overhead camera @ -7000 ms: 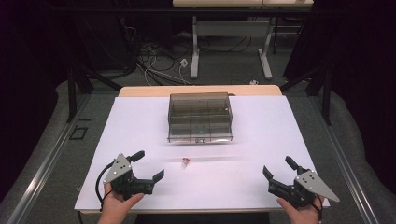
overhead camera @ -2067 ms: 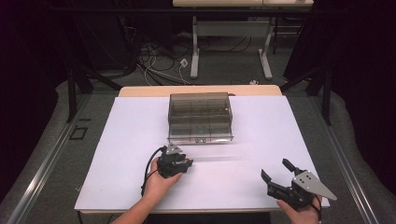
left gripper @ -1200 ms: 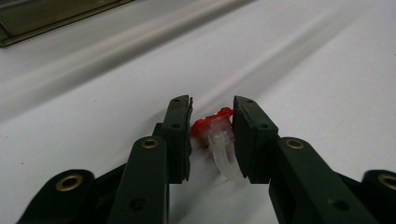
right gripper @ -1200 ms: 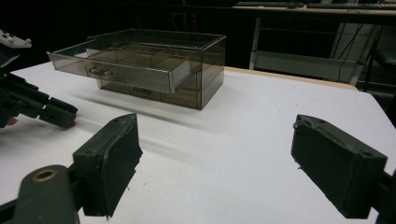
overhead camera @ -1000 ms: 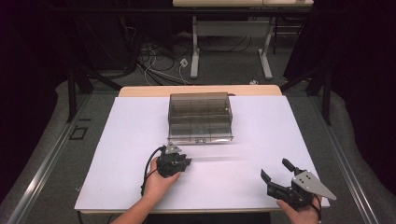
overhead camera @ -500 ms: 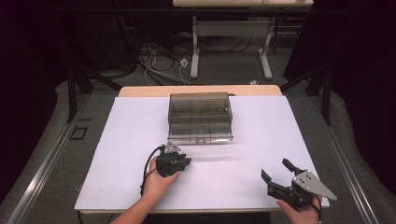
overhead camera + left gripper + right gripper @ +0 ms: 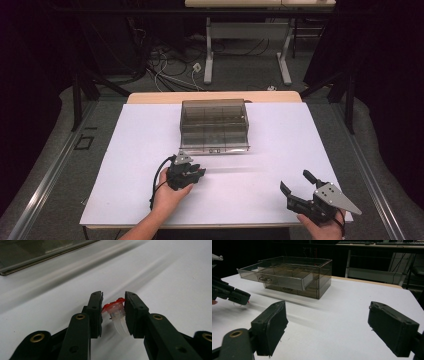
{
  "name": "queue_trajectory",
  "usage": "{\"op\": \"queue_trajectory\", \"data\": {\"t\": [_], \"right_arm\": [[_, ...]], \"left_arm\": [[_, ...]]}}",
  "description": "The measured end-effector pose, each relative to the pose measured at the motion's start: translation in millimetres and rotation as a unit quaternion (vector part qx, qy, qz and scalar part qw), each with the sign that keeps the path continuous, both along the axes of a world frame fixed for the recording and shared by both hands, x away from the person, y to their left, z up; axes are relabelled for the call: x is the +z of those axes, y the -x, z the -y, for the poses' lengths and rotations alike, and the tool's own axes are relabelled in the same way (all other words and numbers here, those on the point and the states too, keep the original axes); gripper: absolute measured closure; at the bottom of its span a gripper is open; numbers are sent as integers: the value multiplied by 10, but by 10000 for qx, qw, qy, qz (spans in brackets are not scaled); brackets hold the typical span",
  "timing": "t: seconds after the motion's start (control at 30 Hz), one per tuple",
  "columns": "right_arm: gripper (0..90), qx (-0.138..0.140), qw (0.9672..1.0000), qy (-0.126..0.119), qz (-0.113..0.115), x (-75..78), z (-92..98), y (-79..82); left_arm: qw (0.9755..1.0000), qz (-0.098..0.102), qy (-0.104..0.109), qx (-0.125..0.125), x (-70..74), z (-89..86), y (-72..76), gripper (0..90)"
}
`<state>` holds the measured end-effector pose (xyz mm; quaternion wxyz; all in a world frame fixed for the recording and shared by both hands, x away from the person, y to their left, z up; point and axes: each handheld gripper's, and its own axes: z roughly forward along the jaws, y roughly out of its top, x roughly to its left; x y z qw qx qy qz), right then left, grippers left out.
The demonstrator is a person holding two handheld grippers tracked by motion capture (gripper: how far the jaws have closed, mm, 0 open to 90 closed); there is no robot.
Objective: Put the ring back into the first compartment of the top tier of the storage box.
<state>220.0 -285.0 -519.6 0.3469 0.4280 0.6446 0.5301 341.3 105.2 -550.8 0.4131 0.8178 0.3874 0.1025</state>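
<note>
I'm seeing my left gripper (image 7: 186,171) showing black jaws with brass-ringed pivot holes, a black cable looping beside it, my right gripper (image 7: 300,190) wearing a grey three-cornered plate with dark screws, blocky black pads (image 7: 393,327), forearms coming in sleeveless

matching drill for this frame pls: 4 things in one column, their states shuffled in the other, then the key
Things:
1. left gripper
2. right gripper
3. top drawer of the smoky plastic box
4. red-and-clear plastic clip

States:
A. pulled out
B. jaws wide apart, nothing between them
C. pinched between two jaws
D. jaws closed on a small part

Pairs: 1-D, 2-B, 3-A, 4-C
</note>
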Motion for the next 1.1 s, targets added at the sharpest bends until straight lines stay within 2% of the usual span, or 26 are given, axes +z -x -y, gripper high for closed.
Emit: {"op": "queue_trajectory", "data": {"t": [0.07,0.43,0.47,0.57,0.77,0.93,1.1], "right_arm": [[147,2,10000,13,-11,2,2,3],[147,-8,10000,11,-3,3,9,2],[147,-7,10000,11,-1,3,9,3],[147,-3,10000,14,0,3,9,3],[147,-8,10000,13,-6,2,10,4],[147,-8,10000,-4,9,-1,9,0],[147,-9,10000,-6,6,-1,7,0]], "left_arm": [[10000,-41,42,15,6,0,12,678],[9999,43,80,-54,60,-12,49,677],[9999,33,155,-35,75,-13,61,677],[9998,32,184,-32,93,-21,71,677],[9996,135,235,-54,160,-60,91,676],[9991,200,363,-35,233,-104,125,676],[9990,208,389,-65,266,-126,147,676]]}}
